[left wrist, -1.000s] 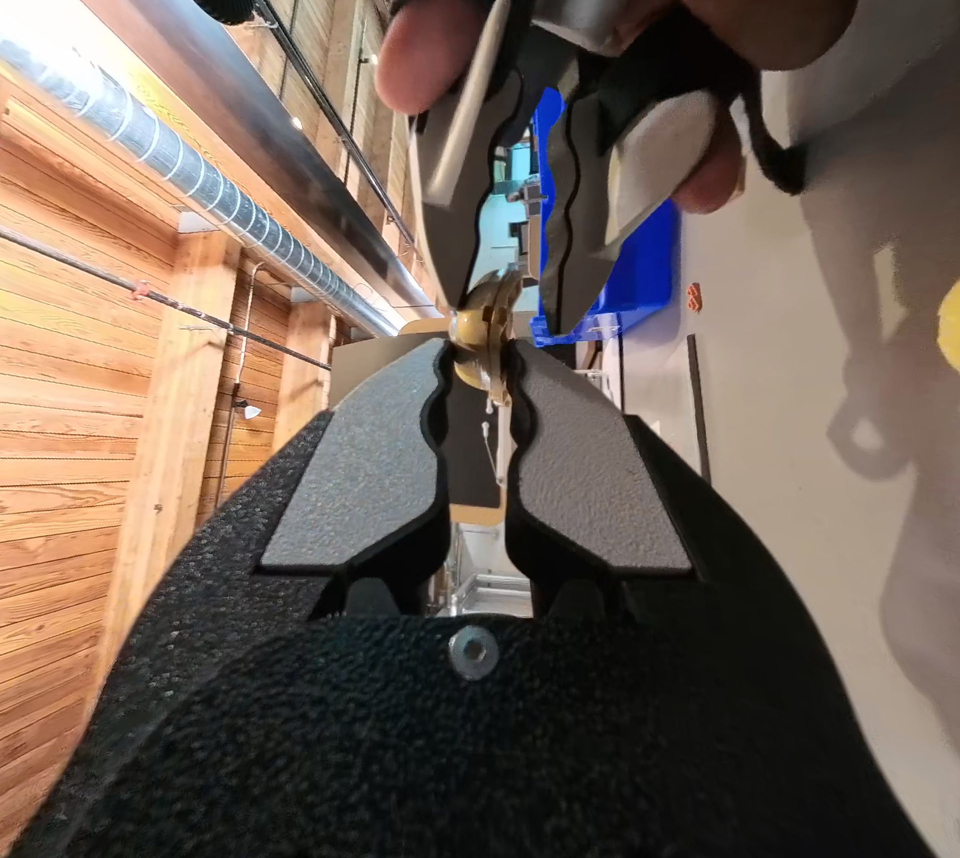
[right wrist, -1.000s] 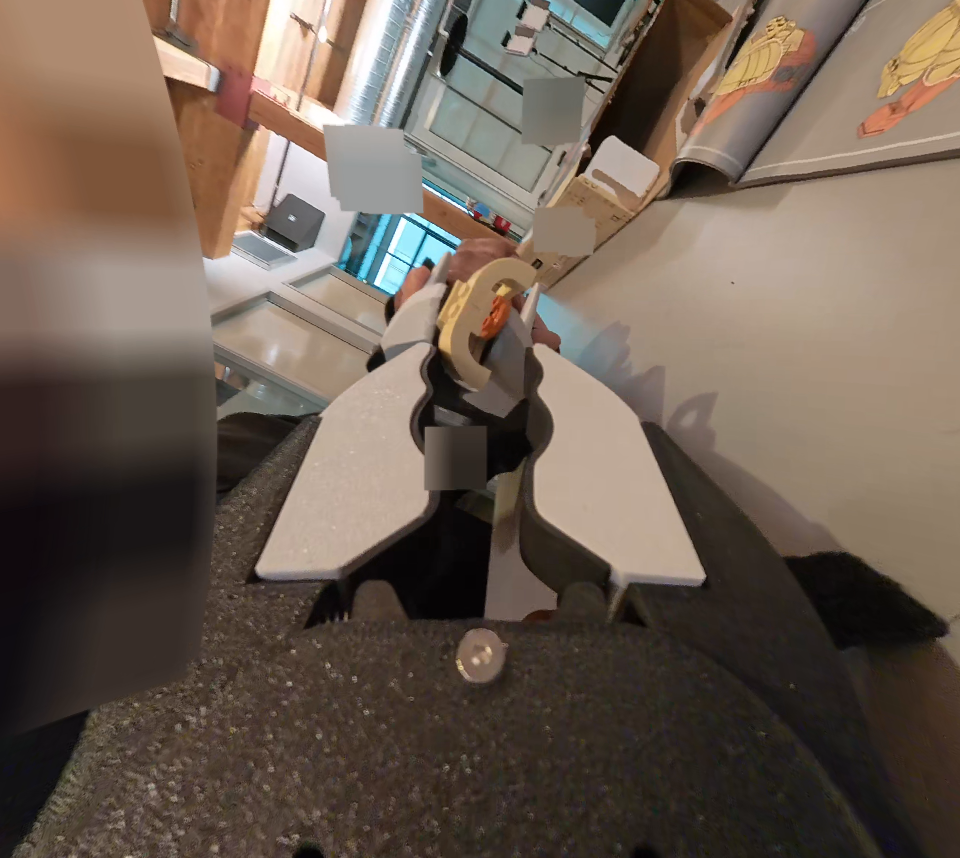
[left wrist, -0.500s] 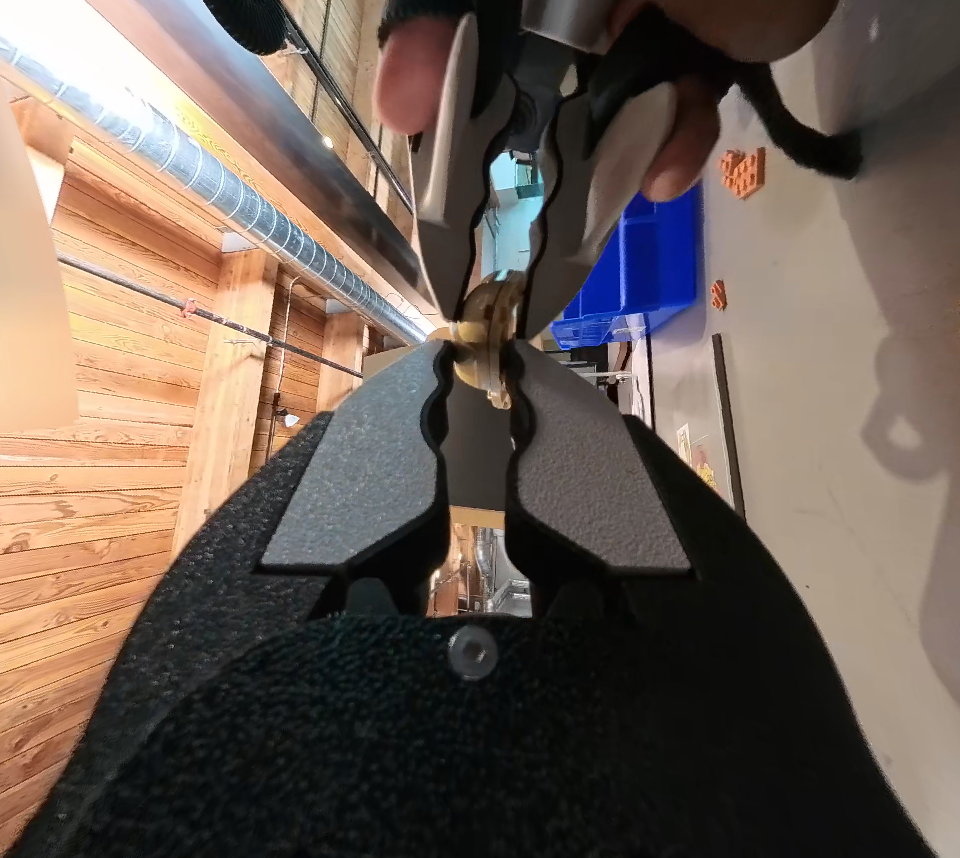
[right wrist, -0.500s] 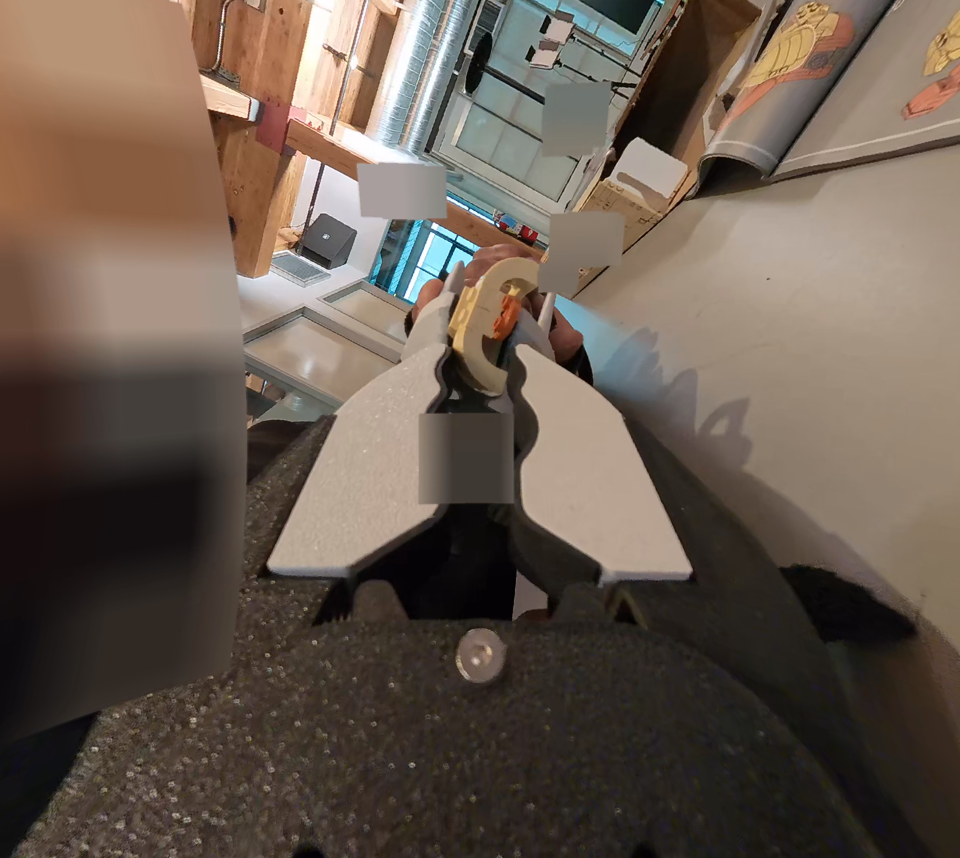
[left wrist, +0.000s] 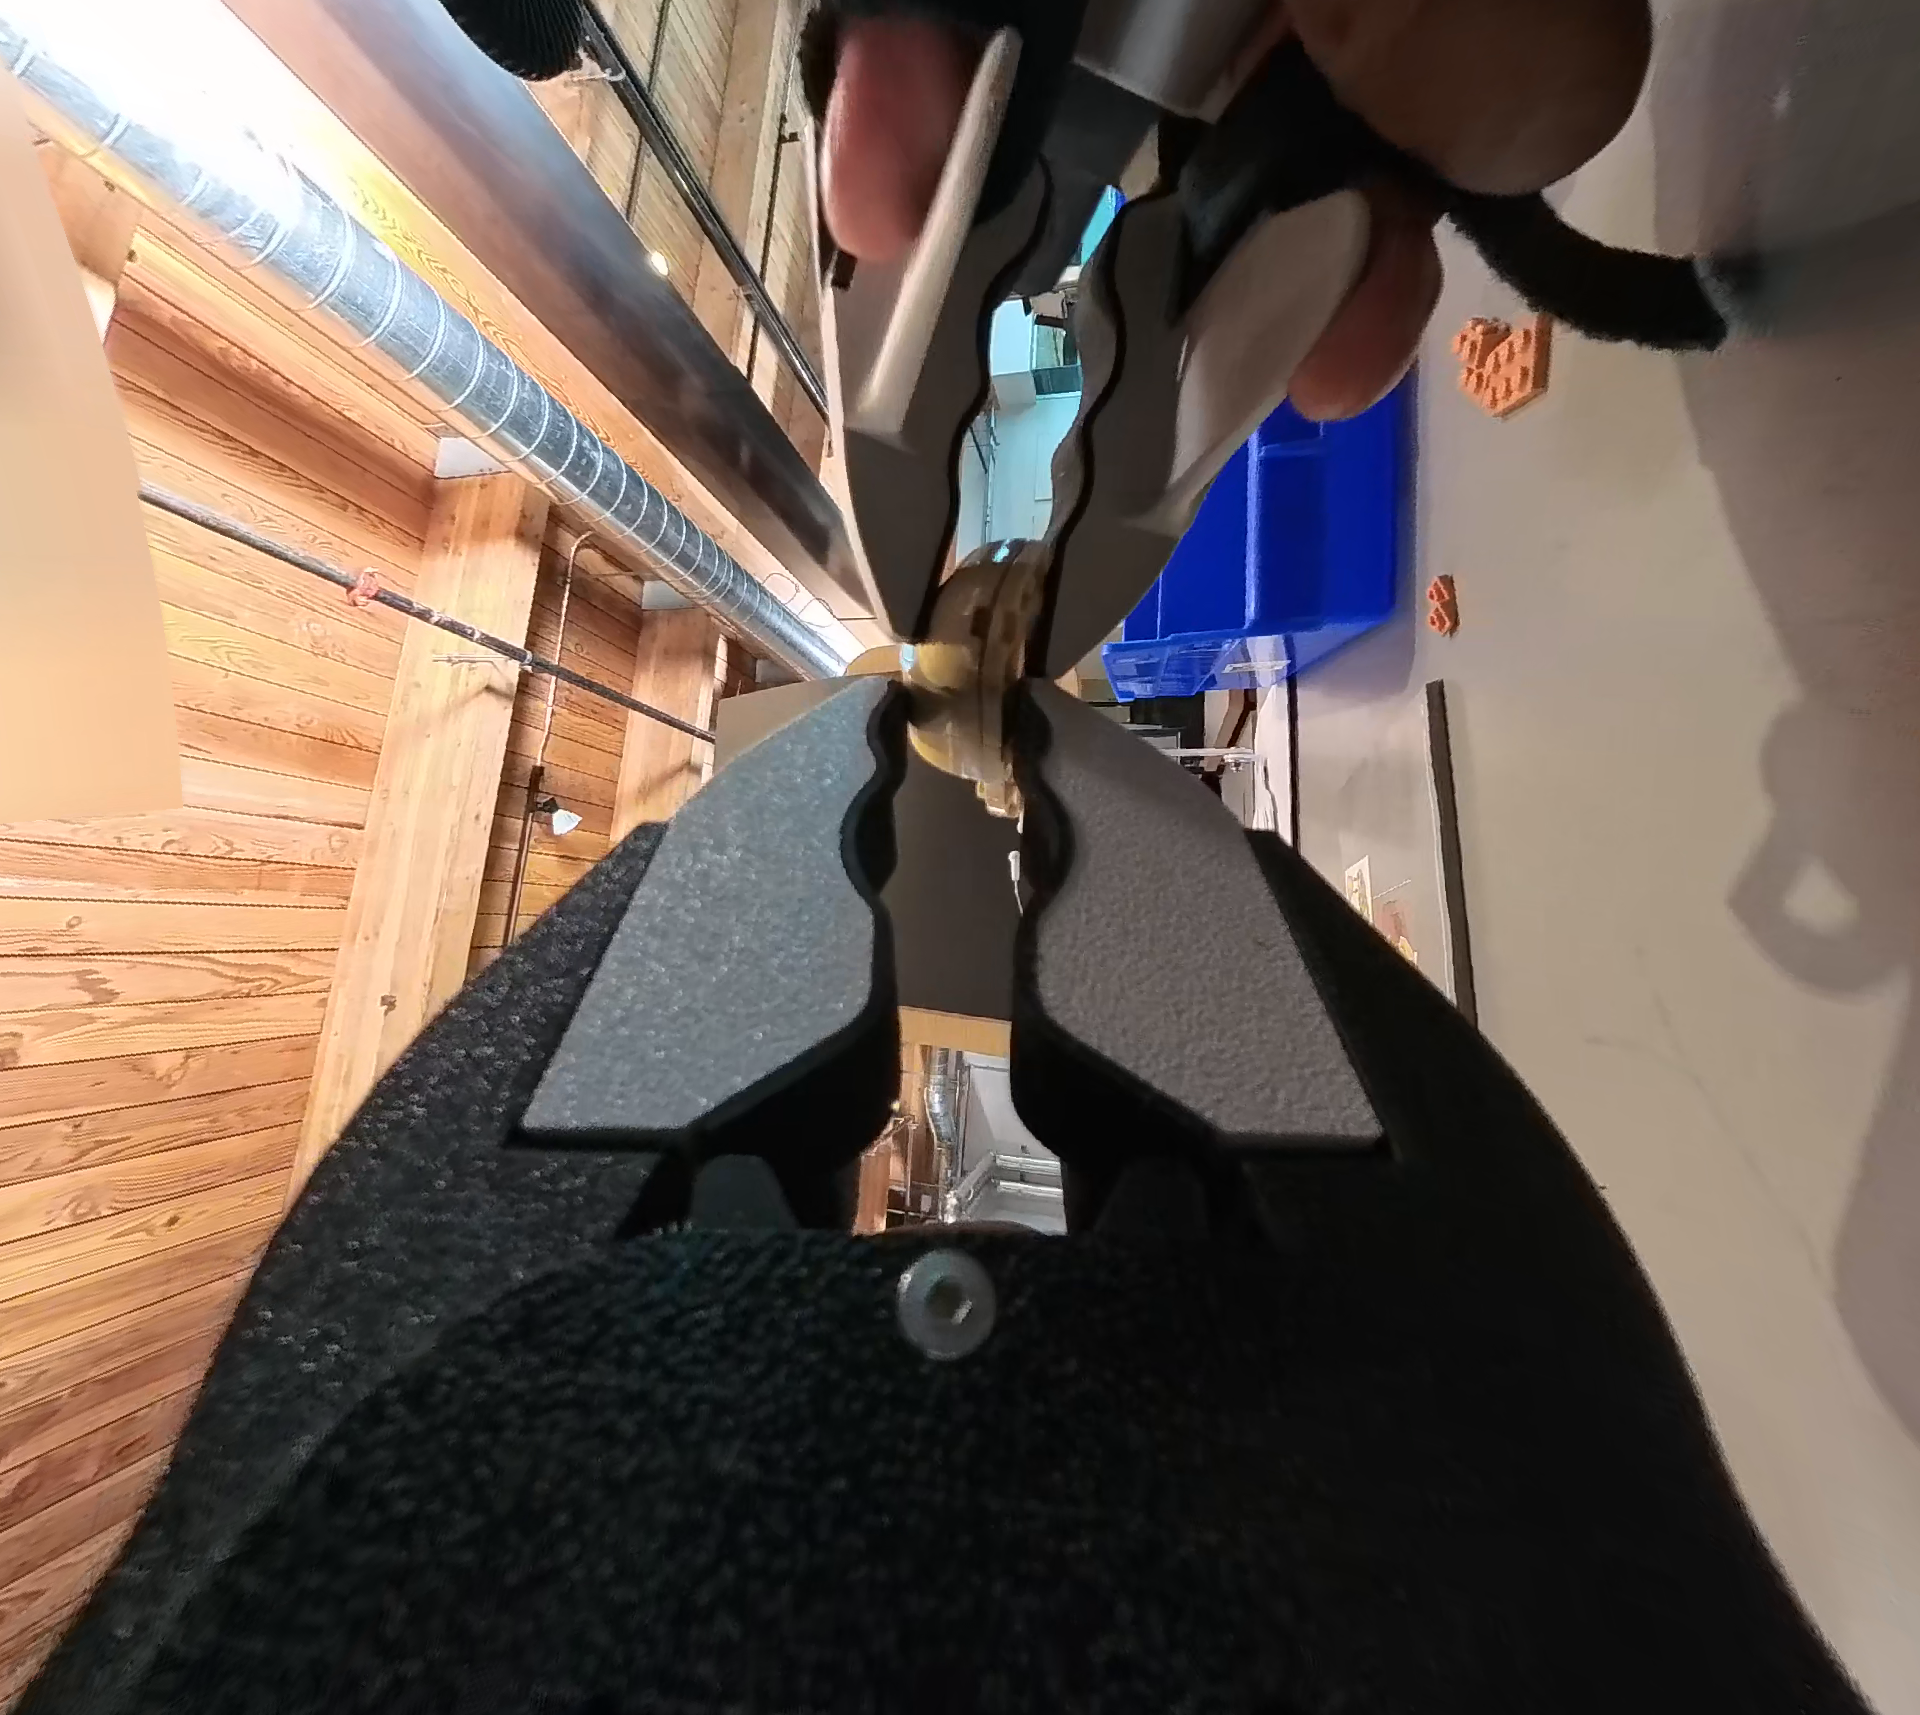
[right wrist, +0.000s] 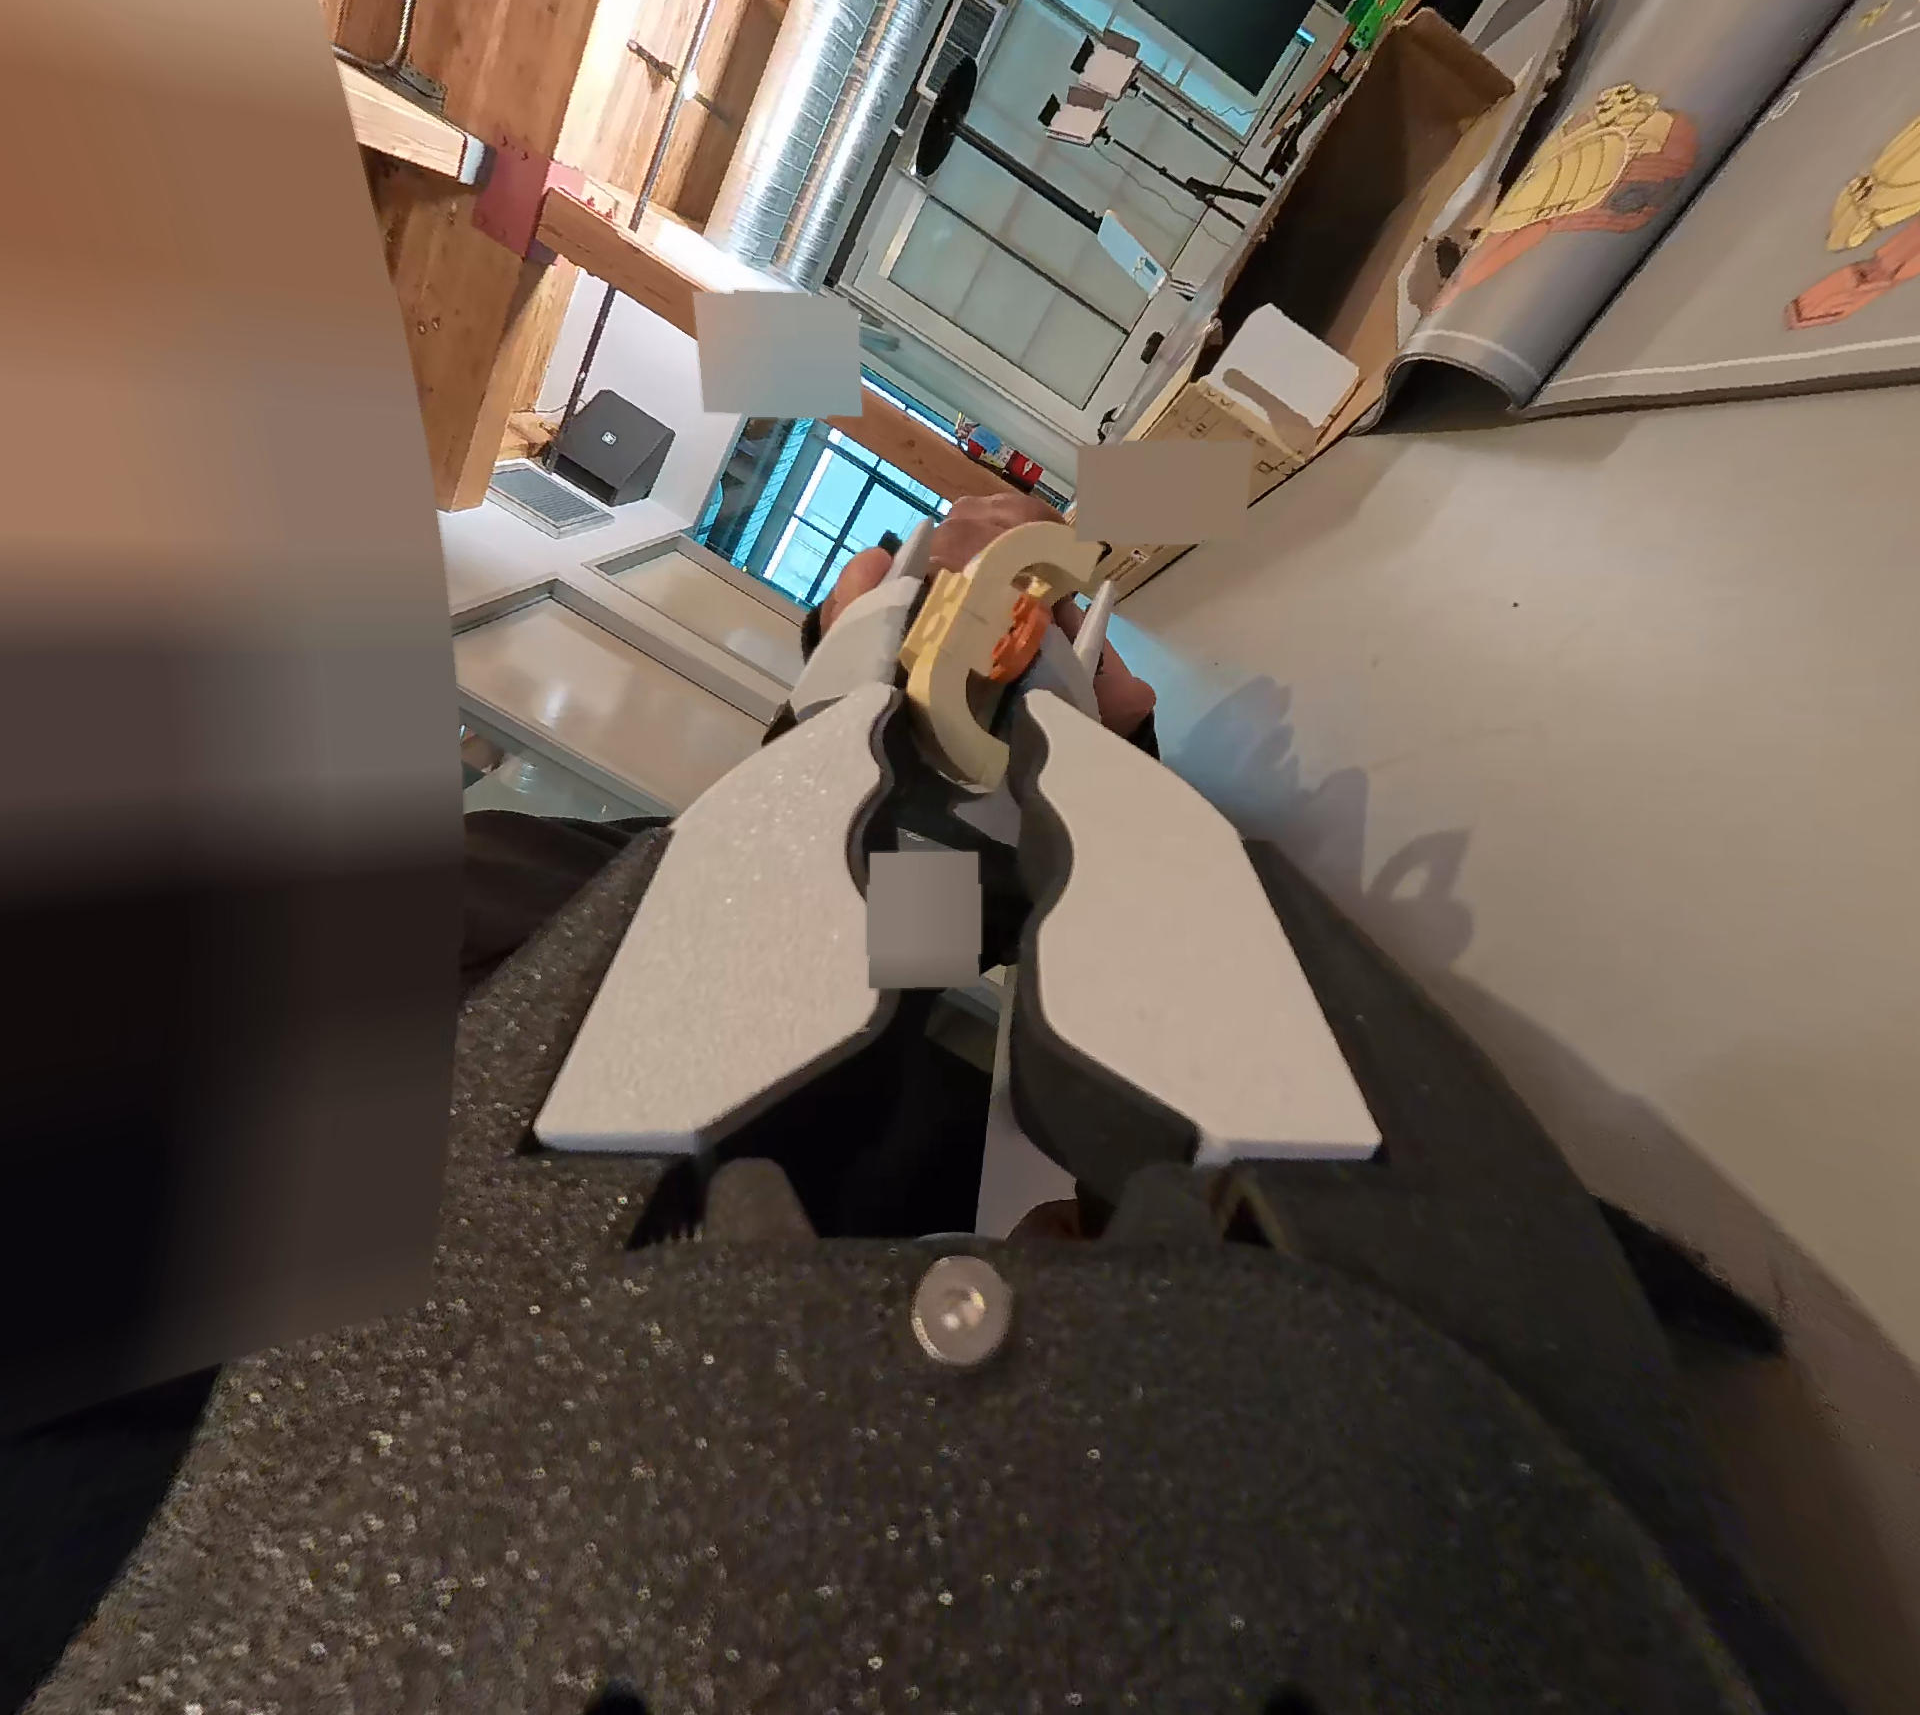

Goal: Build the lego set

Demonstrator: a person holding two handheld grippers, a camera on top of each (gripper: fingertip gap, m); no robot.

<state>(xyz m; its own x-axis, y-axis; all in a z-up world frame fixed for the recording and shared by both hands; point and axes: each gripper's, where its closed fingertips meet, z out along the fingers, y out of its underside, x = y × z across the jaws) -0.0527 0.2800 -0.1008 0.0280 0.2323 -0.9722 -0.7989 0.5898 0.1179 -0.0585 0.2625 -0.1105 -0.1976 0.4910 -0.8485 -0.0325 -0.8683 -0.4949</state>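
Tan plastic makes up the small lego assembly [left wrist: 971, 678], which both grippers pinch at once, tip to tip, held up in the air beside the grey table [left wrist: 1621, 730]. Much of it is hidden: in the left wrist view only a rounded tan knob and a studded edge show between the fingertips, and the far side is covered. In the right wrist view the same piece [right wrist: 971, 657] reads as a curved, hook-like tan part carrying one small orange bit [right wrist: 1010, 631]; how they join cannot be made out.

Left gripper [left wrist: 961, 709], with dark grey fingers, is closed onto the lower end of the assembly. Right gripper [right wrist: 961, 720], with pale grey fingers, is closed onto it as well; in the left view it comes down from above, its handle wrapped by a hand [left wrist: 1403, 3] cut off at the frame edge.

On the table lie two orange pieces, a larger one [left wrist: 1501, 361] and a smaller one [left wrist: 1441, 603], plus one blue bin [left wrist: 1309, 553]. An open instruction booklet [right wrist: 1704, 211] lies farther along.
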